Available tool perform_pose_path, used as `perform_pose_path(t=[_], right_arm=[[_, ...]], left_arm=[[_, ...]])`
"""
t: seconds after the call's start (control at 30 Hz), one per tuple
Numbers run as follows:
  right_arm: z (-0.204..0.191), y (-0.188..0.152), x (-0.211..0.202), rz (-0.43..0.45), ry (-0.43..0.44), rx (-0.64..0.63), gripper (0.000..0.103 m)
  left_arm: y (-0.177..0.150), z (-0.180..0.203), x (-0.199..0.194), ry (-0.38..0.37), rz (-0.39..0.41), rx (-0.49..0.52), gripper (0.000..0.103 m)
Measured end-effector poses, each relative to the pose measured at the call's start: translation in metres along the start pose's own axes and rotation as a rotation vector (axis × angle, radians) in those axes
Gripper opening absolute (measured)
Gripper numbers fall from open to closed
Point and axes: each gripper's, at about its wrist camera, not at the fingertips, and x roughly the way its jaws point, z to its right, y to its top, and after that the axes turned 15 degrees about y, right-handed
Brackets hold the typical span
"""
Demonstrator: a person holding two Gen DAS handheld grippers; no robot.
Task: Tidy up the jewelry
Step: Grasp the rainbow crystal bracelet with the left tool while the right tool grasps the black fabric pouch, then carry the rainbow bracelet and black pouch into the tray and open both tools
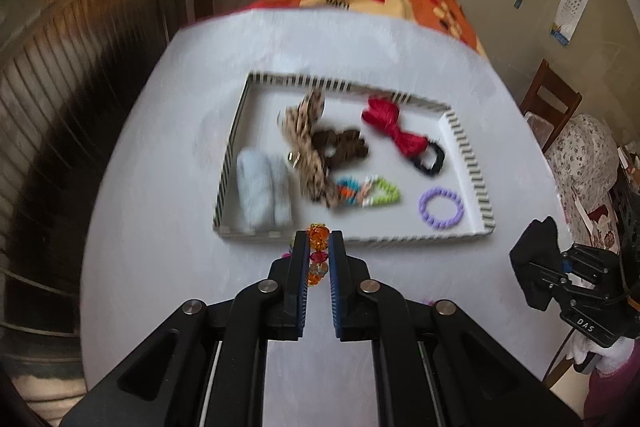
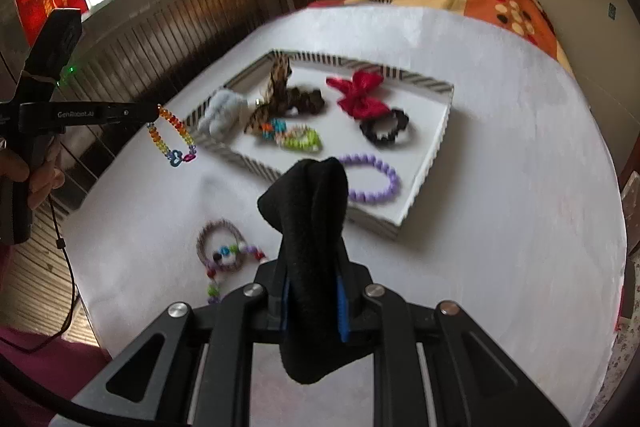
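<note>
Two pairs of fingers, left [image 1: 319,247] clenched on beaded bracelet [image 1: 318,251], right [image 2: 314,267] on black cloth [image 2: 312,227].

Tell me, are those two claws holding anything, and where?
Left gripper pinches a colourful bead bracelet by one side of its loop. Right gripper clamps a black fabric piece around its middle.

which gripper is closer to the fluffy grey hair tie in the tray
Left. The left gripper, holding a beaded bracelet, hangs just beside the grey tie at the tray's corner. The right gripper is farther back, over the tray's near edge.
</note>
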Motion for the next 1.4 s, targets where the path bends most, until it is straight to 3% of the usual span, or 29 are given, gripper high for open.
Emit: perform_pose_path(t=[0.37,0.8,1.03,1.23,1.4], right_arm=[[0.014,0.047,0.018,0.029,-0.02,-0.003,0.017],[0.035,0.084,0.102,-0.095,0.058,0.005,0.018],[0.016,0.086,0.142,-0.185,0.128,-0.097,0.018],[0.014,0.085,0.154,-0.212,0.208,-0.123,0.019],[0.016,0.081,0.165,-0.232,0.156,-0.134,0.032]], left_arm=[[0.066,0.019,0.006,0.026,0.08,0.05,0.0],[0.147,0.017,0.099,0.085,0.021,0.0,0.0],[0.145,-0.011,0.149,0.127,-0.059,-0.065,0.0],[0.13,-0.021,0.163,0.135,-0.096,-0.082,0.0],[0.119,-0.019,0.165,0.162,-0.099,-0.071,0.001]])
